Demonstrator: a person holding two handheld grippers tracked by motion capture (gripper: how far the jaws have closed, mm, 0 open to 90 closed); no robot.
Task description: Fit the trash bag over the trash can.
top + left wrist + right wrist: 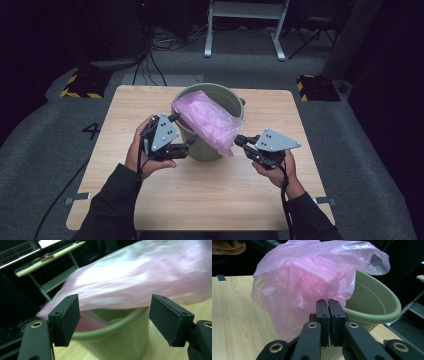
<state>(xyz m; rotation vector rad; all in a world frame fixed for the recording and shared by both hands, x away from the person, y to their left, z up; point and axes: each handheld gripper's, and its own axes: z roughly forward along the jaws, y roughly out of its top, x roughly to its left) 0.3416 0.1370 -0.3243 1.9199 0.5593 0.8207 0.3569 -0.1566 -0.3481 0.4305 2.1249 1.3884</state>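
Observation:
A green plastic bin (210,150) stands at the middle of the wooden table (210,200). A pink plastic bag (207,117) lies crumpled across its mouth and hangs down its right side. My left gripper (182,131) is at the bin's left rim. In the left gripper view this gripper (115,317) is open, its jaws wide on either side of the bin's rim (110,328) under the bag (140,277), touching neither. My right gripper (239,140) sits at the bag's hanging edge. In the right gripper view it (328,302) is shut, pinching the bag (307,277) beside the bin (374,307).
Bare tabletop lies in front of the bin and to both sides. Beyond the table, a white-legged frame (245,30) stands on the grey floor, with cables (150,60) and yellow-black striped blocks (82,85) near the far corners.

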